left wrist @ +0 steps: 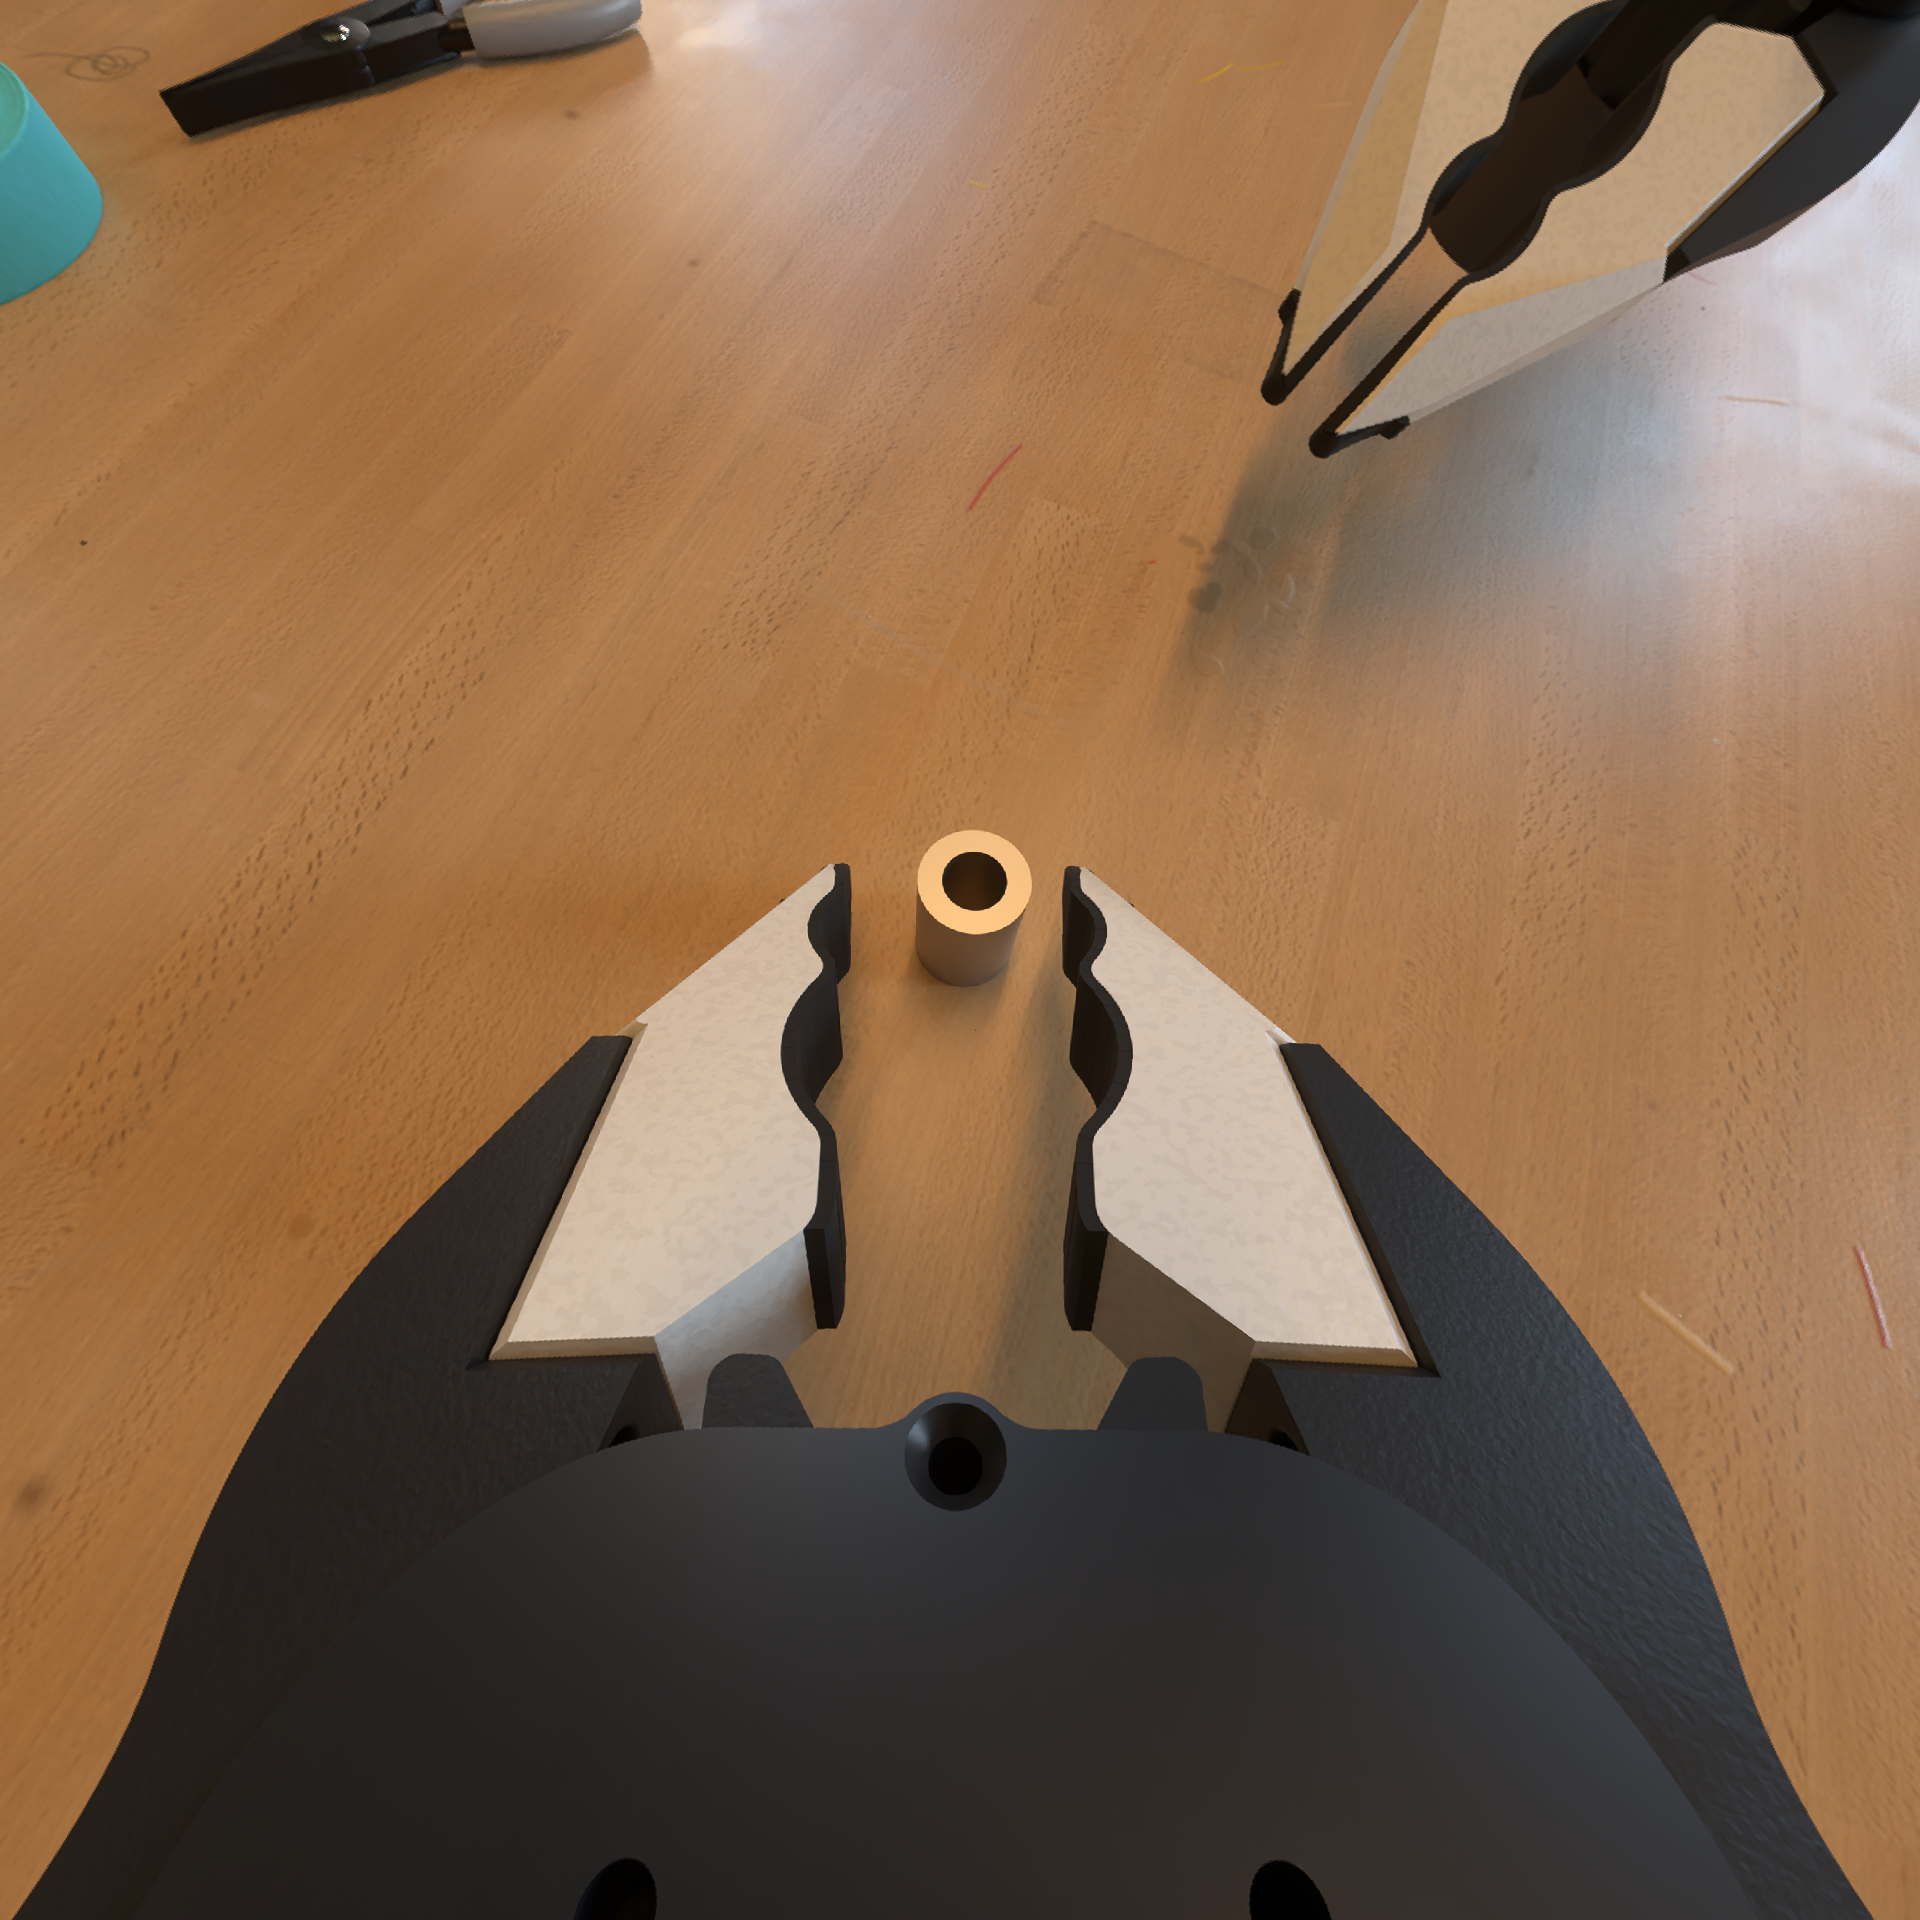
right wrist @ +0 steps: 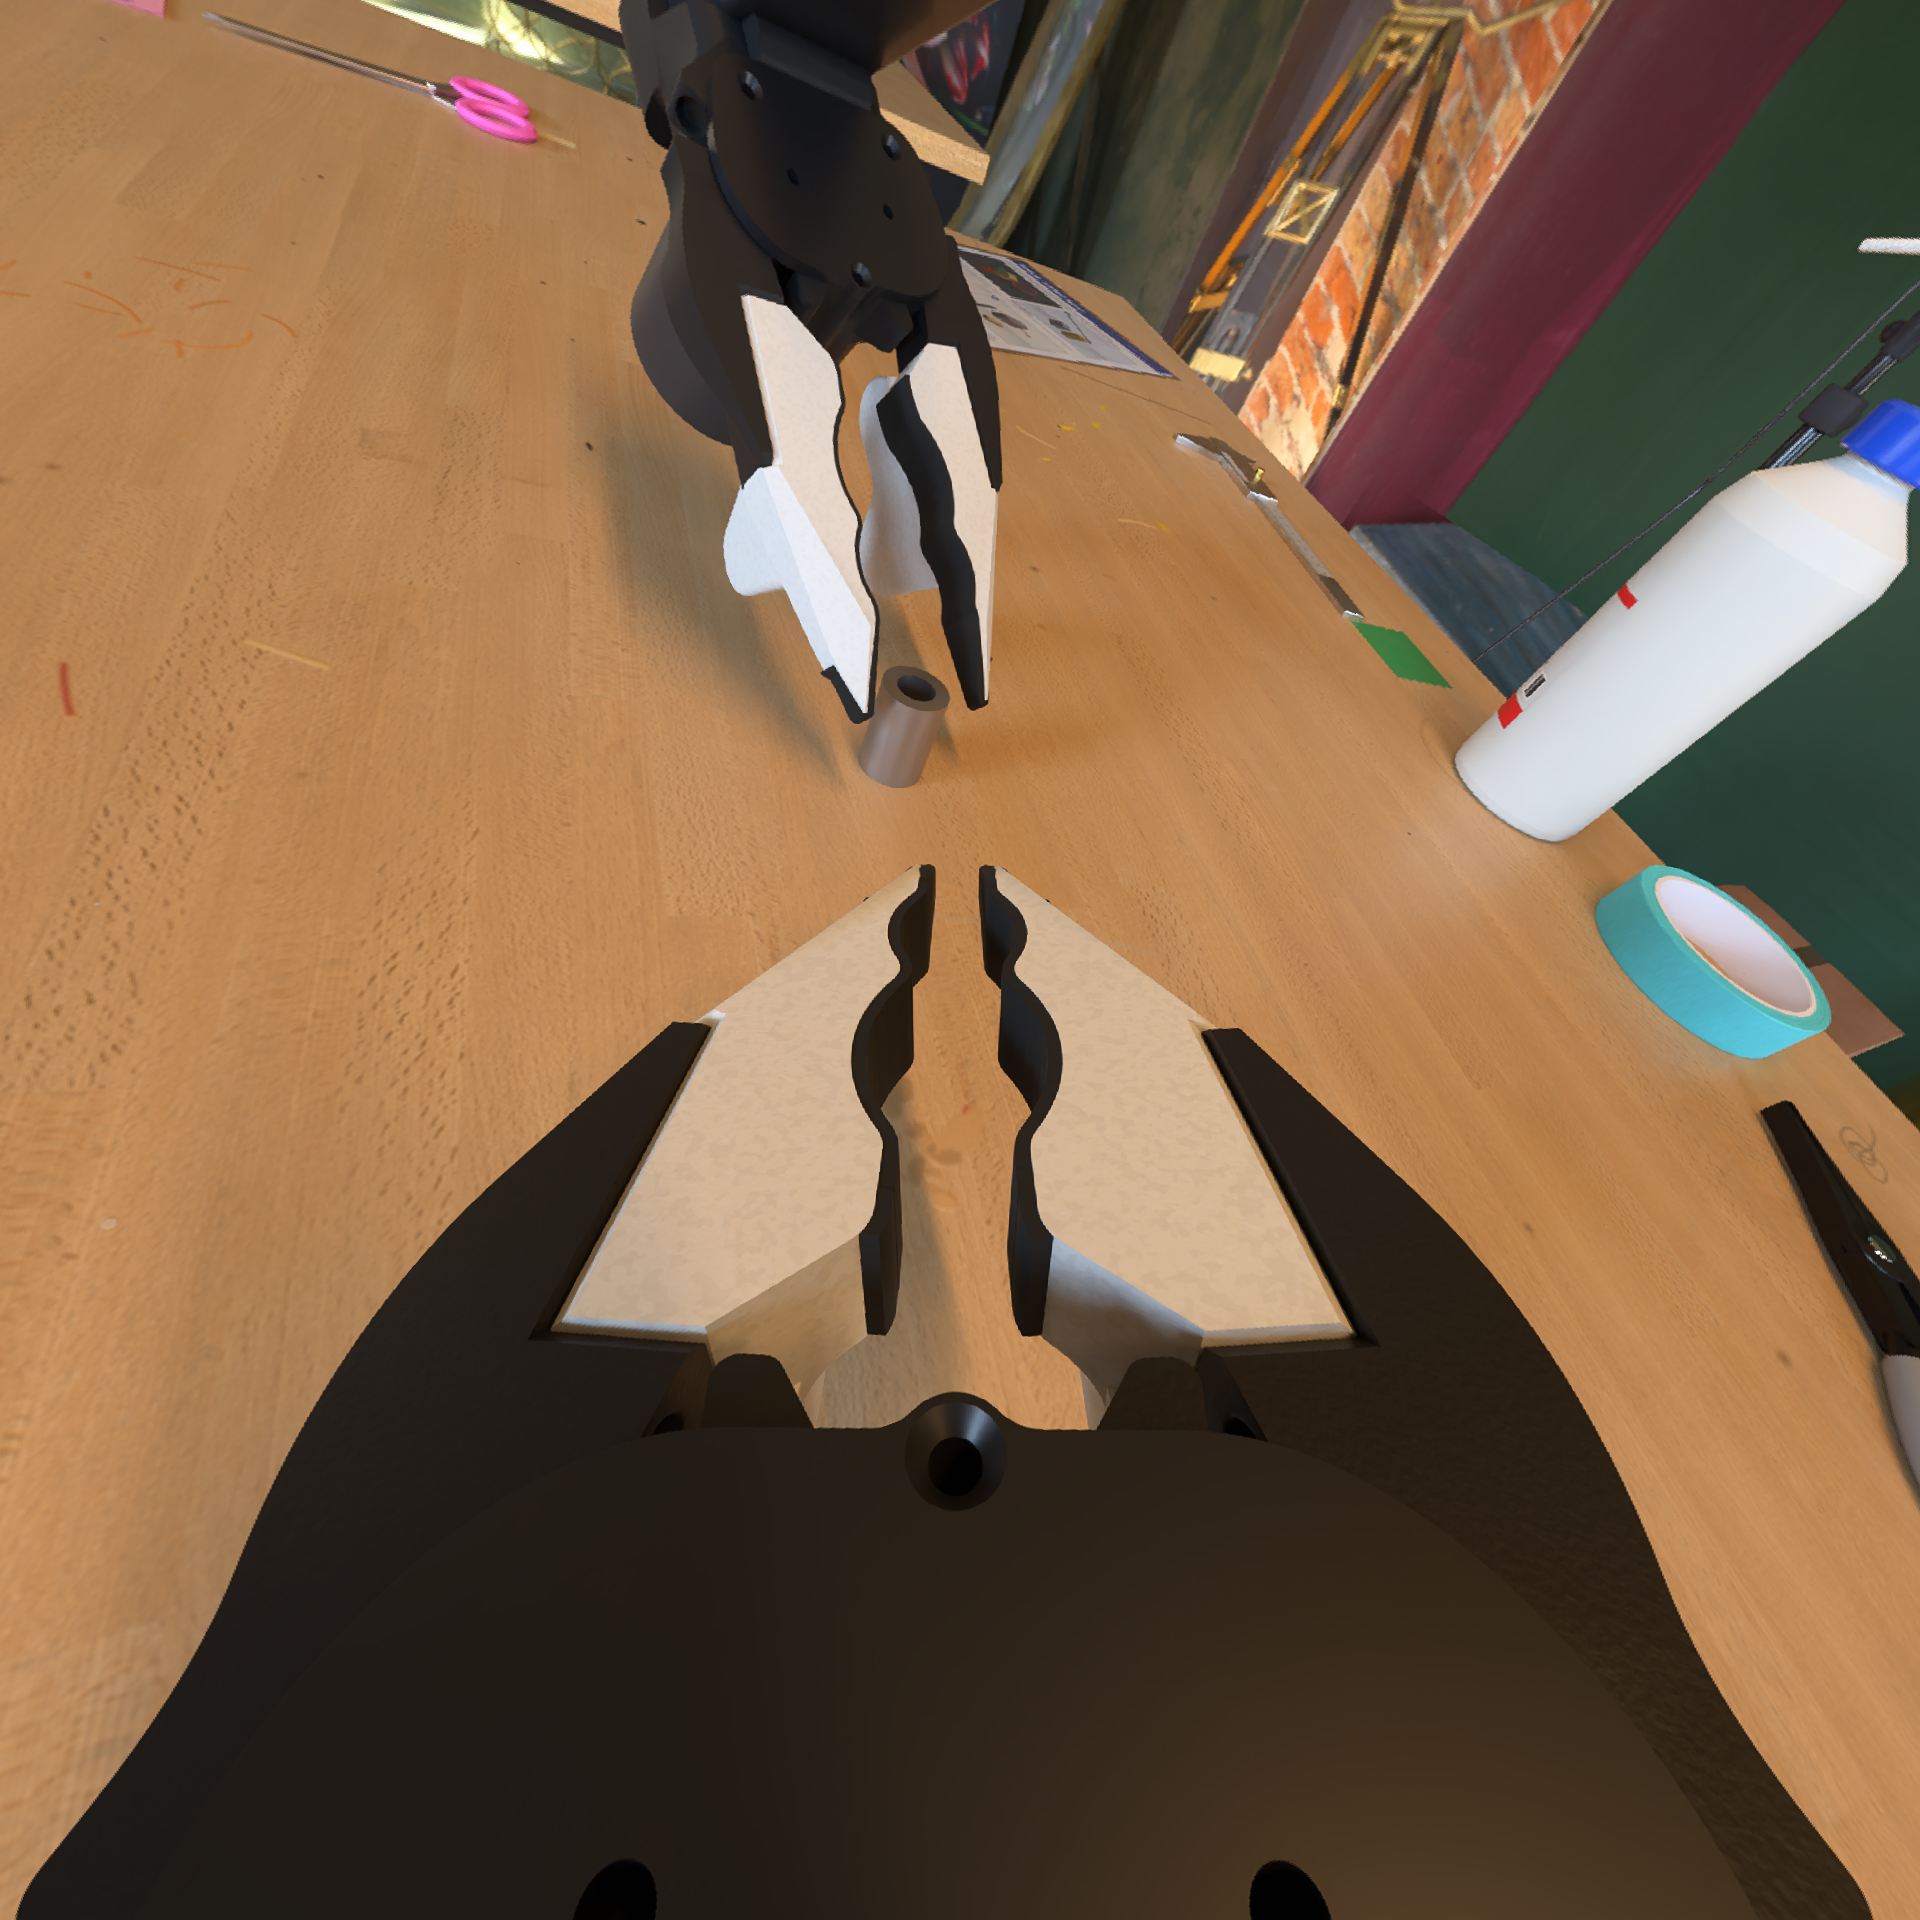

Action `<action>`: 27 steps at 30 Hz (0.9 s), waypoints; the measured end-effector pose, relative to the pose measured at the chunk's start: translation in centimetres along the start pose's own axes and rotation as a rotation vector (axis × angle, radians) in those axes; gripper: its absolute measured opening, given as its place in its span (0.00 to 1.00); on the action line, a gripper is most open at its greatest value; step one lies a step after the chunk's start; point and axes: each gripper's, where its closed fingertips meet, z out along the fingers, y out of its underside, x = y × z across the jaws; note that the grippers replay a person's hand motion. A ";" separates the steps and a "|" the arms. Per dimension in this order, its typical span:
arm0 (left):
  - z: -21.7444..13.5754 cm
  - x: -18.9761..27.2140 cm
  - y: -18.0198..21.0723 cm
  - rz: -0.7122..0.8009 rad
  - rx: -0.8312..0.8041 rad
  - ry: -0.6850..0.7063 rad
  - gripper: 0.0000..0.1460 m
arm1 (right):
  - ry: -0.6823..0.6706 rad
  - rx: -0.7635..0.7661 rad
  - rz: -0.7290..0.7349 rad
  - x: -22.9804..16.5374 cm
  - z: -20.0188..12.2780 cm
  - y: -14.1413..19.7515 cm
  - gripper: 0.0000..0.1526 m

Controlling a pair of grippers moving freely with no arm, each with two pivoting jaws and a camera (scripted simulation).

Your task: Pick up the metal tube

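Observation:
The metal tube (left wrist: pixel 971 920) is a short grey cylinder with a hole through it, standing upright on the wooden table (left wrist: pixel 520 623). My left gripper (left wrist: pixel 956 878) is open, with its fingertips on either side of the tube and a gap at each side. In the right wrist view the tube (right wrist: pixel 899 743) stands between the left gripper's tips (right wrist: pixel 916 707), which reach down over its top. My right gripper (right wrist: pixel 956 873) is empty, its jaws a narrow gap apart, a short way from the tube. It shows in the left wrist view (left wrist: pixel 1297 418) at the upper right, above the table.
A teal tape roll (right wrist: pixel 1709 961), a white bottle with a blue cap (right wrist: pixel 1683 634) and black pliers (right wrist: pixel 1849 1236) lie near the table's right edge. Pink scissors (right wrist: pixel 488 104) and a leaflet (right wrist: pixel 1049 312) lie farther back. The pliers (left wrist: pixel 364 52) and tape roll (left wrist: pixel 31 197) show at the left wrist view's upper left.

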 end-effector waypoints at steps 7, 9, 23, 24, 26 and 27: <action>0.0 0.2 0.0 -0.004 0.003 0.020 0.27 | 0.008 0.014 0.035 0.6 0.0 -0.1 0.06; -0.1 0.1 -0.1 -0.015 0.016 0.027 0.27 | 0.008 0.034 0.060 0.9 -0.1 -0.3 0.06; 0.5 0.1 0.6 -0.037 -0.047 0.043 0.27 | 0.022 0.033 0.041 0.9 0.0 -0.3 0.05; 0.5 0.1 0.7 -0.037 -0.055 0.039 0.28 | 0.027 0.032 0.032 0.9 0.0 -0.4 0.05; 0.6 0.0 0.7 -0.032 -0.063 0.031 0.28 | 0.032 0.035 0.026 0.9 -0.1 -0.4 0.05; 0.7 0.0 0.8 -0.029 -0.066 0.027 0.28 | 0.033 0.037 0.026 0.9 -0.1 -0.4 0.05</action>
